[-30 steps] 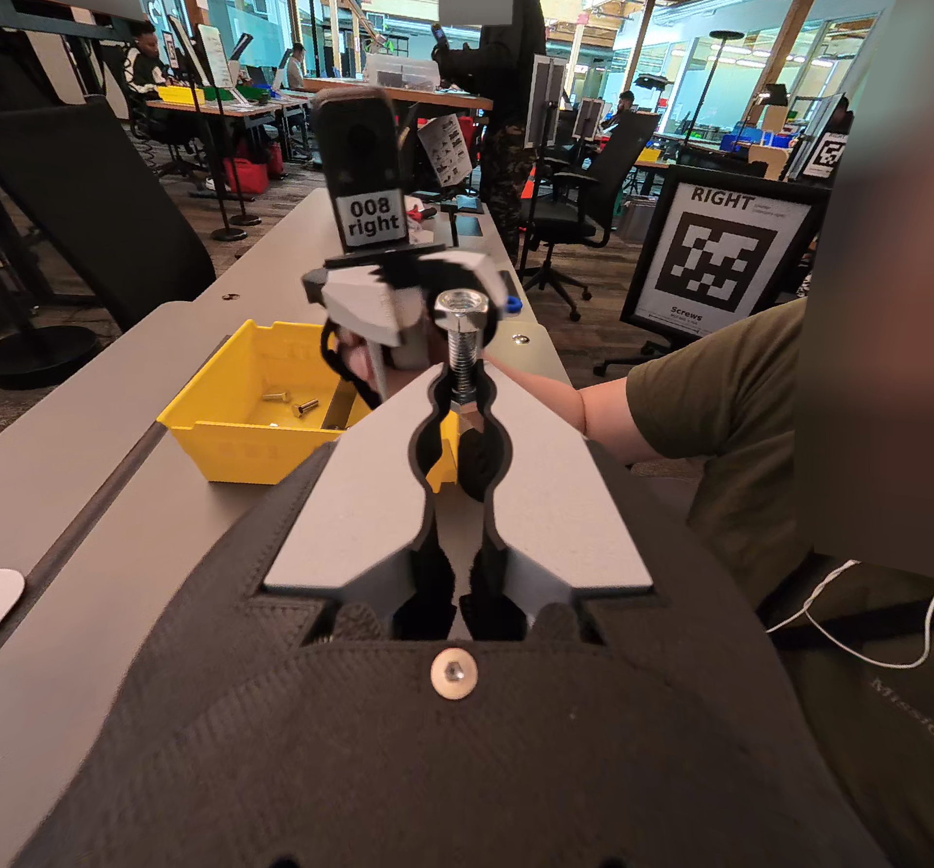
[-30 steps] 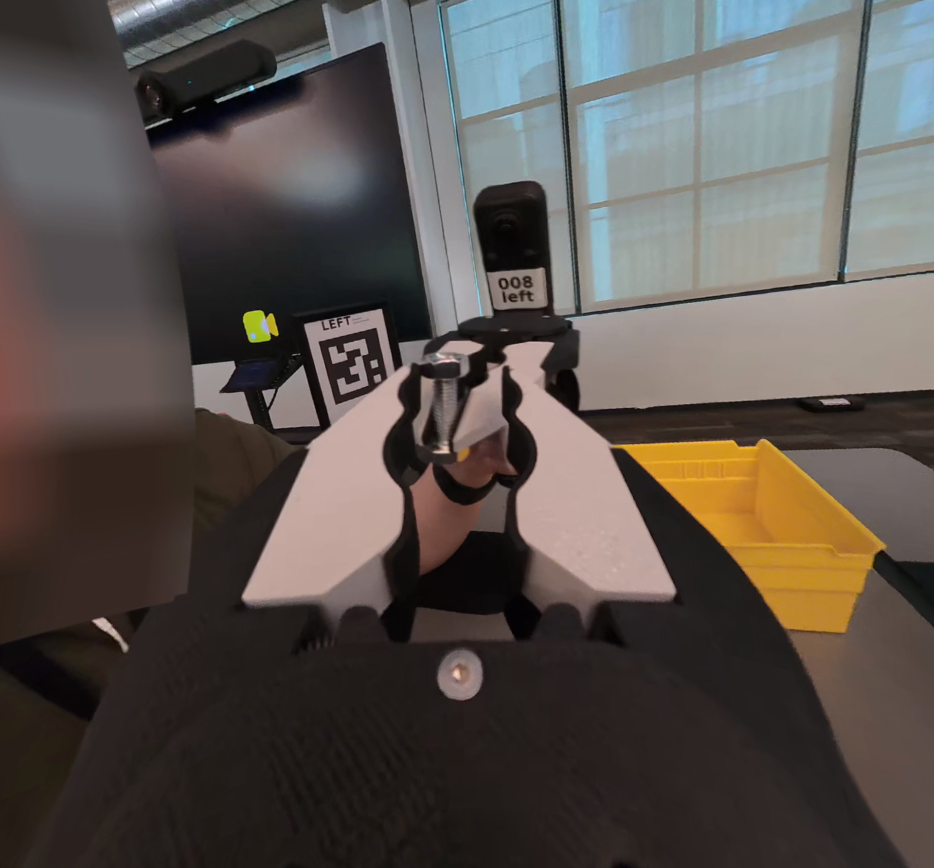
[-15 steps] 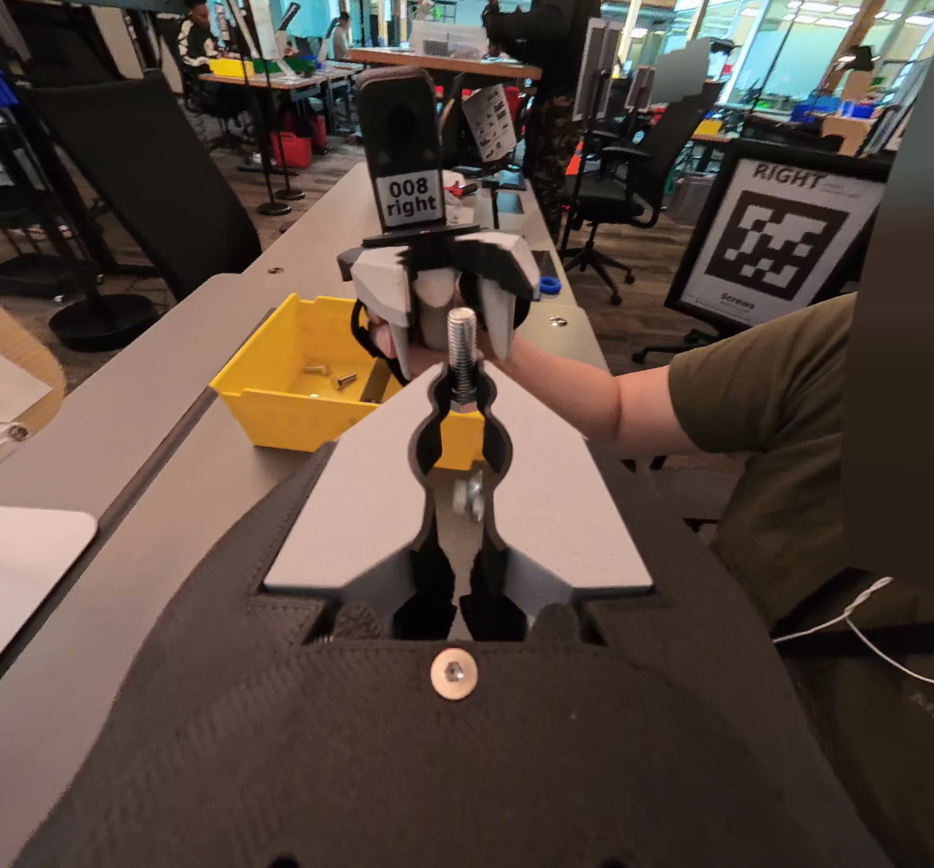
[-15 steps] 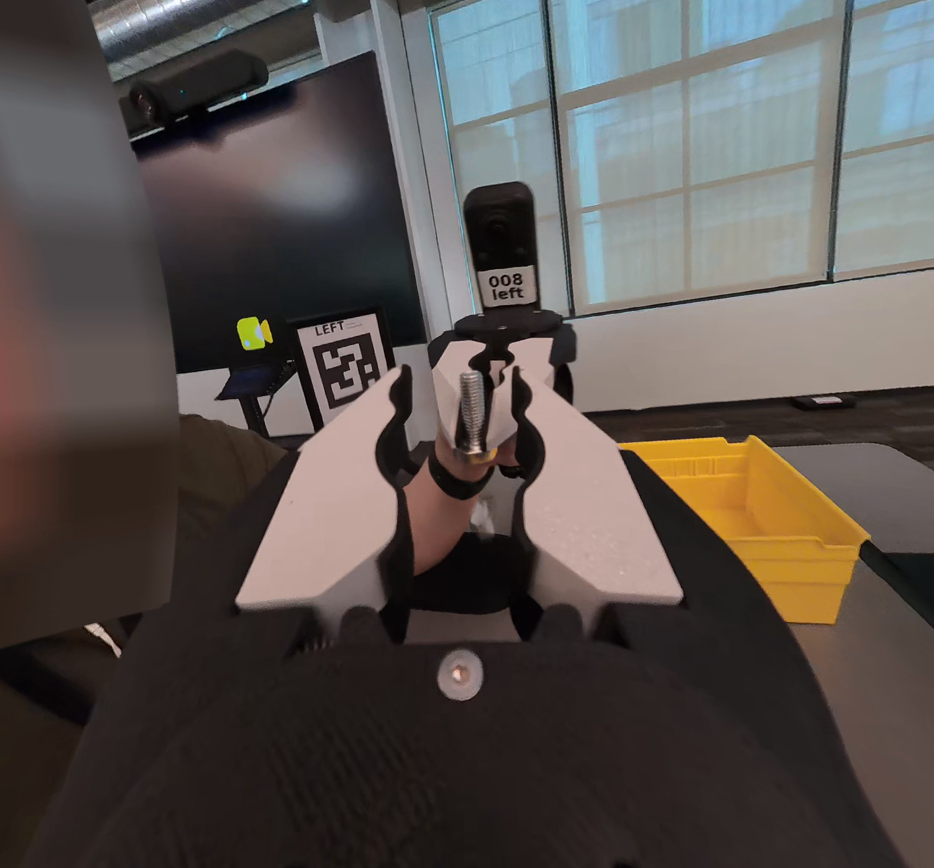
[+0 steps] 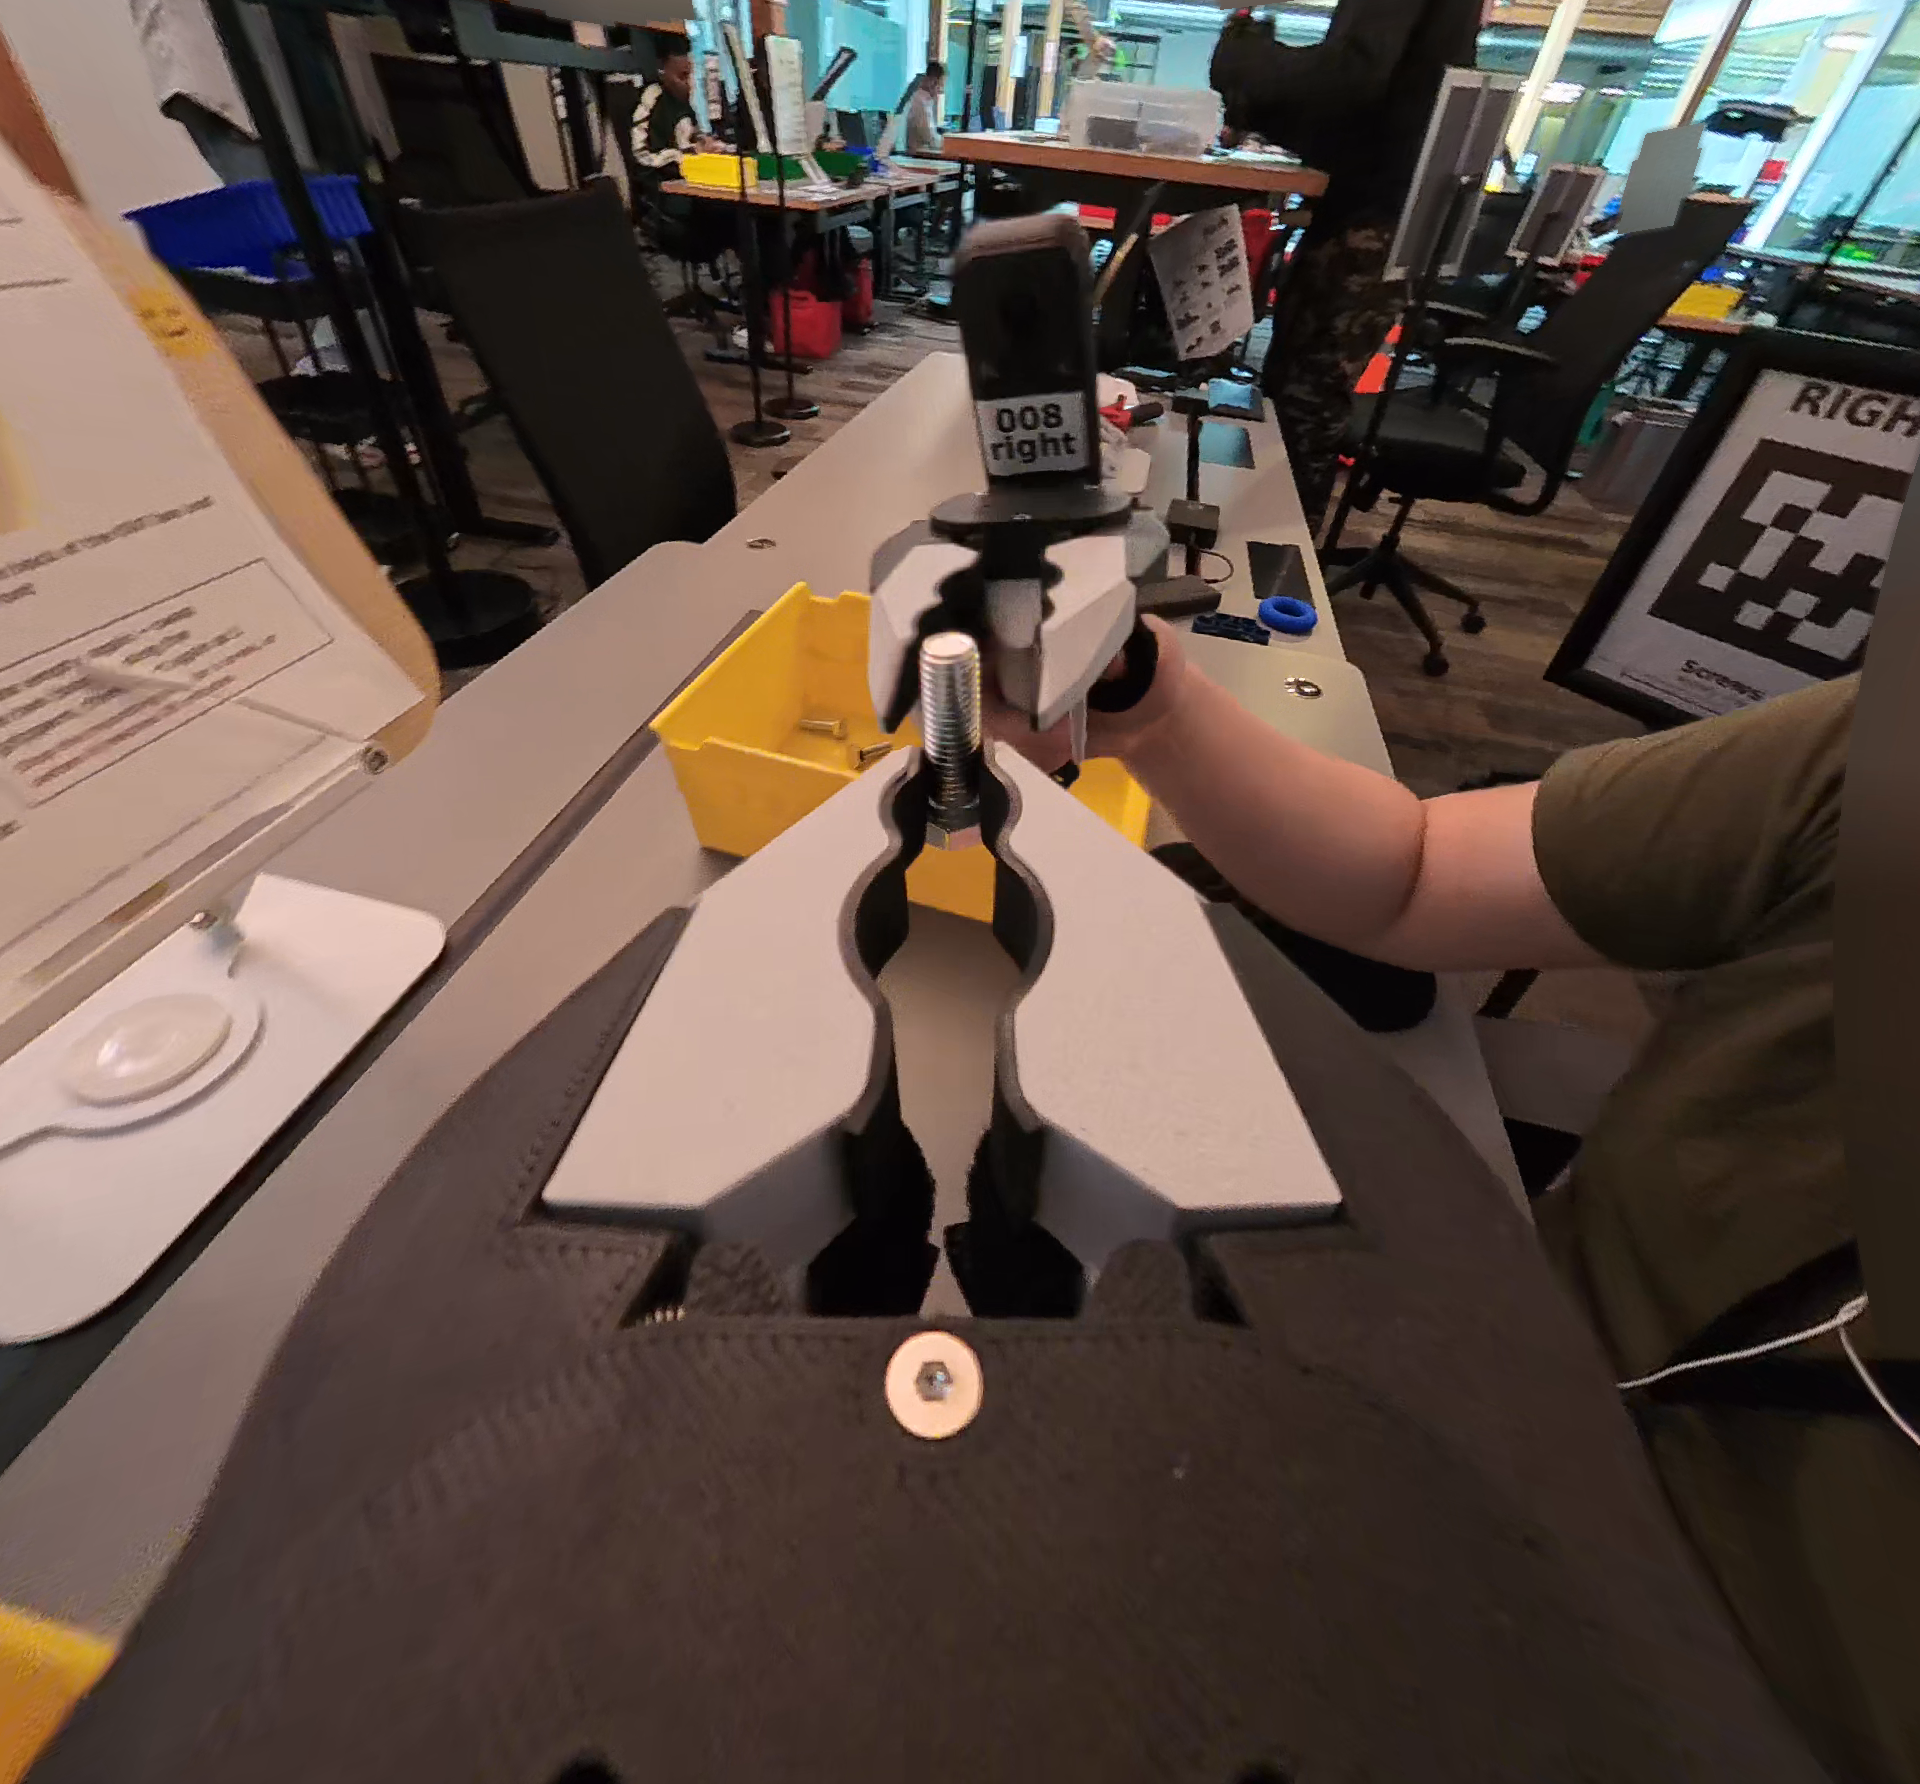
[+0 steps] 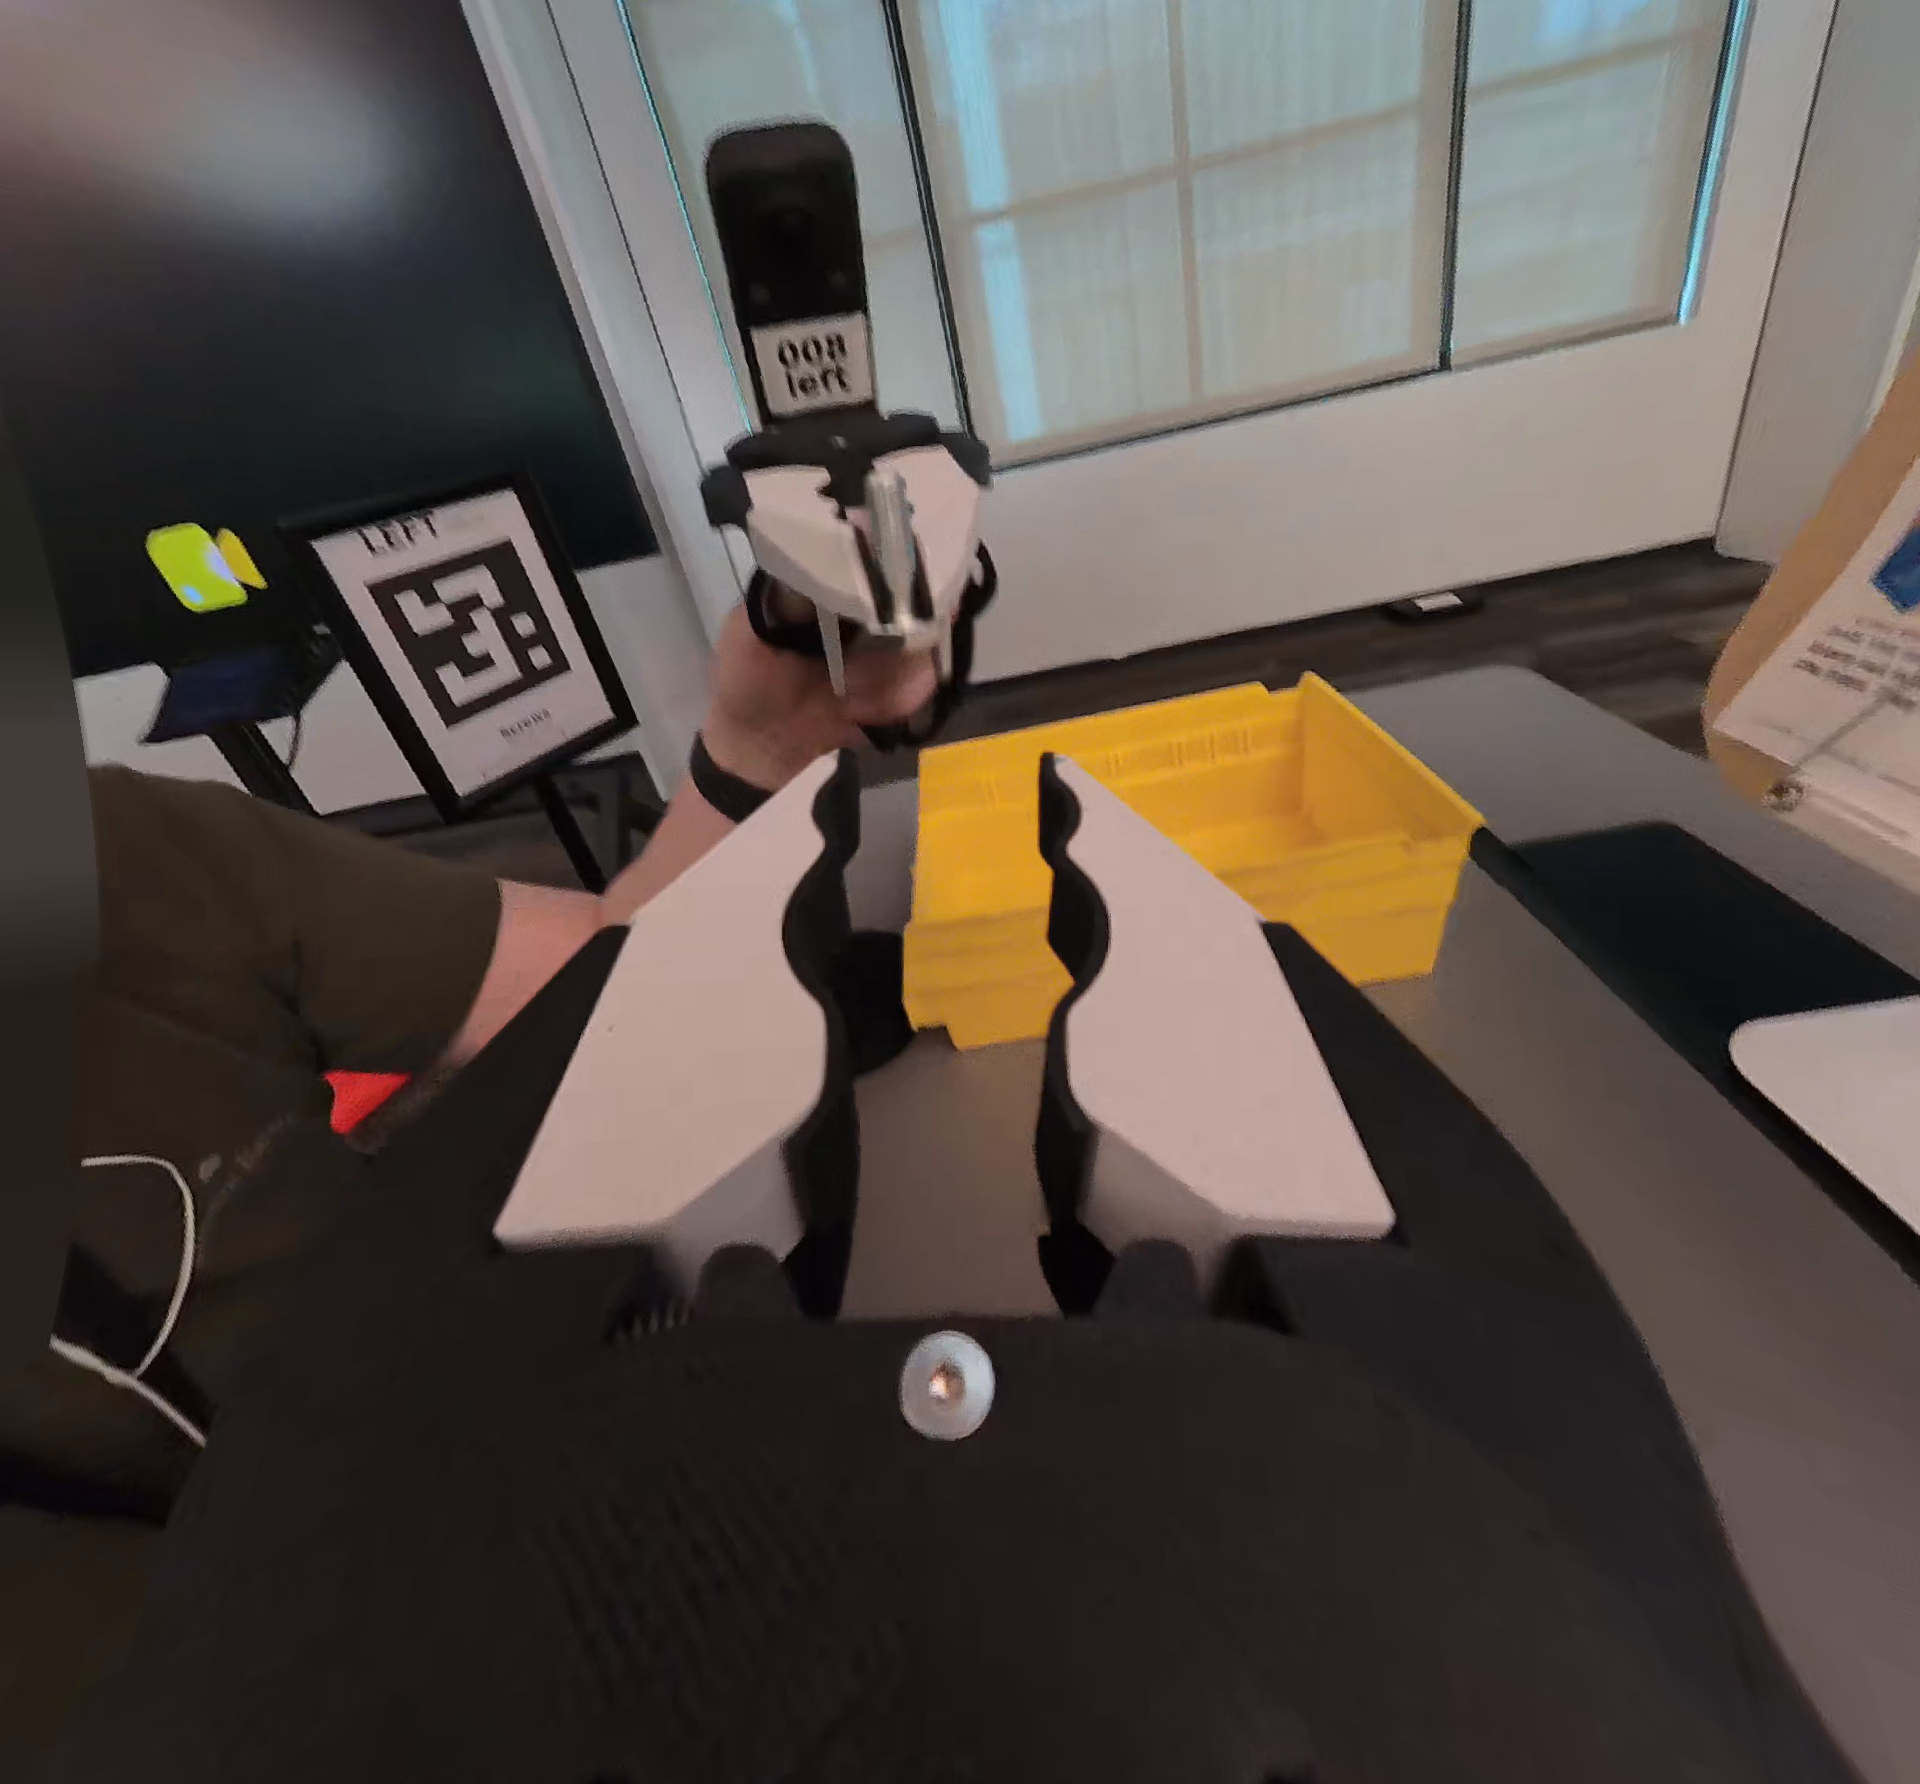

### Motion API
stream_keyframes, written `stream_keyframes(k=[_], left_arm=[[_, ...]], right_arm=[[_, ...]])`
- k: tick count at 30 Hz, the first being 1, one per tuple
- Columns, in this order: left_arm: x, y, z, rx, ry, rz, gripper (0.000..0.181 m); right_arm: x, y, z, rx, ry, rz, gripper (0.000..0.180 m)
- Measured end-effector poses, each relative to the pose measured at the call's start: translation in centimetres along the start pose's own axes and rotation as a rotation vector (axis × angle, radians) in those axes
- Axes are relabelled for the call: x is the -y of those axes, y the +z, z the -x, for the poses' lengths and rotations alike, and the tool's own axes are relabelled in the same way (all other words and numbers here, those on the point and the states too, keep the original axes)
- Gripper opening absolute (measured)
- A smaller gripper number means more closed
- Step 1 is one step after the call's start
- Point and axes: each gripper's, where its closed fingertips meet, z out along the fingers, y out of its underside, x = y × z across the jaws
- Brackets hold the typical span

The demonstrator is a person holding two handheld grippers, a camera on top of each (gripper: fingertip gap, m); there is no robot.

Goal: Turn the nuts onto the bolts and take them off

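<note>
My left gripper (image 5: 951,778) is shut on a steel bolt (image 5: 949,716), held upright by its head end with the bare threaded shank pointing up; no nut shows on it. My right gripper (image 6: 945,784) is open and empty, held back from the bolt above the grey table (image 6: 935,1163). In the left wrist view the right gripper (image 5: 1000,638) is just behind and right of the bolt's tip. In the right wrist view the left gripper (image 6: 868,539) holds the bolt (image 6: 891,539) higher up and farther off. The nut is not in view.
A yellow bin (image 5: 764,758) on the table holds a few small bolts (image 5: 831,726); it also shows in the right wrist view (image 6: 1299,861). A clear sign stand on a white base (image 5: 208,1028) is at the left. A framed marker board (image 5: 1766,571) and the person's arm (image 5: 1299,851) are at the right. Some 5 centimeters of space lies between my two pairs of fingers.
The right gripper, shut on the nut at the bolt's top a second ago, has opened and pulled back. The nut came off and dropped out of sight. The bolt's shank is now bare.
</note>
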Motion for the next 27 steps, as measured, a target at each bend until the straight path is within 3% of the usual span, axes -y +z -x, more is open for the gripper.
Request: stream_keyframes(k=[7, 15, 21, 27], left_arm=[[0.8, -4.0, 3.2, 0.076, -0.022, -0.049, 0.007], [0.2, -3.9, 4.5, 0.022, -0.101, -0.054, 0.007], [0.9, -4.5, 3.8, 0.045, -0.053, -0.052, 0.007], [3.1, -7.9, 3.0, 0.115, 0.012, -0.128, 0.007]], right_arm=[[-0.3, -1.6, -3.8, -0.021, 0.135, -0.037, 0.032], [-2.2, -0.5, -4.5, -0.014, 0.154, 0.02, 0.032], [-6.3, 2.7, 0.6, 0.193, 0.067, 0.248, 0.035], [-12.7, 6.9, 8.1, 0.4, -0.16, 0.478, 0.047]])
